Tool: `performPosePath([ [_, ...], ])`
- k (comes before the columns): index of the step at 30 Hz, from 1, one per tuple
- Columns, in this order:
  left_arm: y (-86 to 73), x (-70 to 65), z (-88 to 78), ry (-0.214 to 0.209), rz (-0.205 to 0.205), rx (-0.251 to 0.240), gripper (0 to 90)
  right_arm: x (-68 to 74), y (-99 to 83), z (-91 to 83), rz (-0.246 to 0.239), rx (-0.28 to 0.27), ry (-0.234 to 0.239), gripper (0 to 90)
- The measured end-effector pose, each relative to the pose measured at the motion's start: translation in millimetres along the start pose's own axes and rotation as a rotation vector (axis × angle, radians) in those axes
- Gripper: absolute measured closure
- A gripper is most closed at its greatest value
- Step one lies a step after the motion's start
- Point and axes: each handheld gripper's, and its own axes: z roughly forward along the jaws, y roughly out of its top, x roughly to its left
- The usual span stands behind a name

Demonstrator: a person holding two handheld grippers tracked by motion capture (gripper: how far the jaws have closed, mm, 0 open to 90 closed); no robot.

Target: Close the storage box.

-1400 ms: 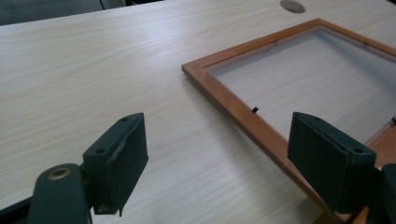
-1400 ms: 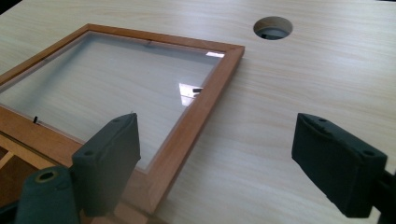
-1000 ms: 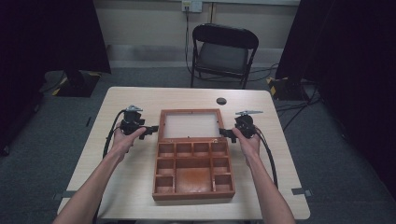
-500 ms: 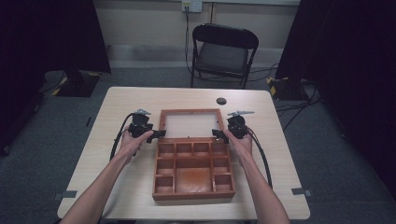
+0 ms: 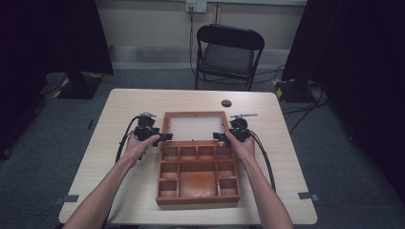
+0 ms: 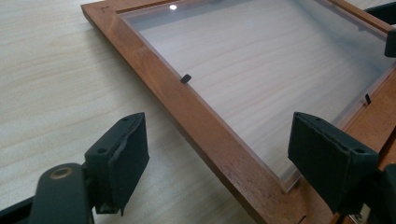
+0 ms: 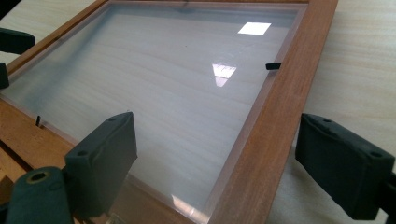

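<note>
A brown wooden box (image 5: 198, 200) with several compartments lies open mid-table. Its glass-paned lid (image 5: 194, 114) lies flat on the table behind it. My left gripper (image 5: 160, 138) is at the lid's left rail near the hinge. In the left gripper view that gripper (image 6: 219, 140) is open, its jaws astride the rail (image 6: 196, 116) without touching it. My right gripper (image 5: 219, 137) mirrors it at the lid's right side. The right gripper (image 7: 219, 140) is open too, one jaw over the pane (image 7: 163, 84) and one outside the right rail (image 7: 271, 107).
The pale wooden table (image 5: 133, 105) carries a small black round object (image 5: 226, 103) behind the lid. A black folding chair (image 5: 229, 52) stands beyond the far edge. Cables trail from both grippers along the person's forearms.
Both grippers have moved inward from beside the box to the lid's left and right rails, and now straddle them with jaws apart.
</note>
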Motion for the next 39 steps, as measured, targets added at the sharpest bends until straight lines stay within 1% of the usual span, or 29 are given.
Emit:
performPosePath([
  [2, 0.1, -0.6, 1.5, -0.009, -0.013, -0.003, 19.8, -1.9, -0.1, 1.2, 0.017, 0.001, 0.011, 11.3],
  [5, 0.3, -2.7, 3.9, -0.025, -0.018, -0.004, 19.8, -5.5, -0.1, 3.7, 0.055, 0.014, 0.044, 11.6],
  [6, 0.4, -3.0, 4.6, -0.034, -0.018, 0.001, 19.9, -5.8, 0.1, 4.4, 0.056, 0.015, 0.052, 11.6],
  [7, 0.4, -3.4, 5.4, -0.039, -0.023, 0.000, 19.8, -6.5, 0.2, 5.3, 0.066, 0.019, 0.060, 11.6],
  [8, 0.7, -3.9, 5.9, -0.041, -0.027, 0.005, 19.1, -7.0, 0.3, 6.1, 0.070, 0.020, 0.066, 11.5],
  [9, 1.1, -3.6, 5.9, -0.038, -0.019, 0.010, 18.8, -6.9, 0.6, 6.6, 0.069, 0.023, 0.066, 11.4],
  [11, 1.9, -4.1, 6.5, -0.037, -0.029, 0.010, 18.4, -7.0, 0.8, 6.5, 0.068, 0.023, 0.067, 11.6],
  [14, 2.0, -2.2, 7.3, -0.049, -0.044, 0.021, 17.8, -7.0, 0.3, 5.1, 0.078, 0.014, 0.071, 13.4],
  [16, 1.6, -0.1, 8.0, -0.066, -0.055, 0.026, 17.6, -7.8, 0.0, 4.2, 0.076, 0.008, 0.072, 14.1],
  [18, 1.5, -0.2, 9.5, -0.069, -0.057, 0.017, 16.7, -7.3, -0.2, 3.7, 0.078, 0.007, 0.068, 14.1],
  [19, 1.8, 0.0, 9.8, -0.068, -0.062, 0.021, 16.1, -7.0, 0.0, 3.4, 0.078, 0.009, 0.069, 14.1],
  [20, 2.2, -0.9, 10.3, -0.060, -0.061, 0.022, 15.7, -6.9, -0.1, 3.3, 0.079, 0.008, 0.069, 14.2],
  [21, 2.8, -2.2, 10.5, -0.051, -0.050, 0.024, 15.1, -7.0, -0.1, 3.0, 0.078, 0.007, 0.068, 14.6],
  [22, 3.7, -4.0, 10.9, -0.043, -0.053, 0.021, 14.7, -7.3, 0.0, 2.6, 0.075, 0.007, 0.067, 15.1],
  [23, 5.5, -5.2, 10.0, -0.031, -0.035, 0.027, 14.5, -7.1, -0.1, 1.8, 0.078, 0.005, 0.065, 16.0],
  [25, 7.9, -6.1, 8.4, -0.031, -0.009, 0.028, 14.6, -7.1, -0.7, -0.5, 0.065, -0.020, 0.059, 19.0],
  [27, 8.4, -6.1, 7.1, -0.022, -0.005, 0.017, 16.6, -7.3, -1.5, -3.1, 0.071, -0.043, 0.054, 22.0],
  [29, 8.3, -7.4, 6.2, -0.012, 0.009, 0.009, 17.3, -6.7, -1.4, -5.0, 0.061, -0.050, 0.049, 22.6],
  [31, 7.9, -7.5, 5.6, -0.010, 0.008, -0.003, 18.1, -5.5, -1.2, -6.1, 0.053, -0.054, 0.043, 23.0],
  [33, 7.3, -6.7, 5.3, -0.023, -0.009, -0.013, 18.8, -4.9, -1.0, -8.1, 0.054, -0.062, 0.039, 25.3],
  [34, 7.2, -5.4, 4.5, -0.027, -0.007, -0.013, 18.8, -5.1, -0.9, -9.1, 0.051, -0.073, 0.036, 26.9],
  [35, 7.1, -4.9, 4.3, -0.046, -0.016, -0.014, 20.2, -5.3, -0.7, -11.0, 0.048, -0.083, 0.033, 29.0],
  [36, 7.2, -5.5, 4.1, -0.057, -0.013, -0.019, 21.2, -5.2, -0.4, -12.0, 0.045, -0.092, 0.034, 30.3],
  [38, 8.6, -8.3, 3.1, -0.041, 0.004, -0.018, 21.2, -3.9, 0.8, -14.9, 0.040, -0.101, 0.035, 30.8],
  [39, 9.4, -10.5, 2.9, -0.033, 0.004, -0.023, 20.7, -3.5, 1.4, -15.5, 0.032, -0.106, 0.033, 30.6],
])
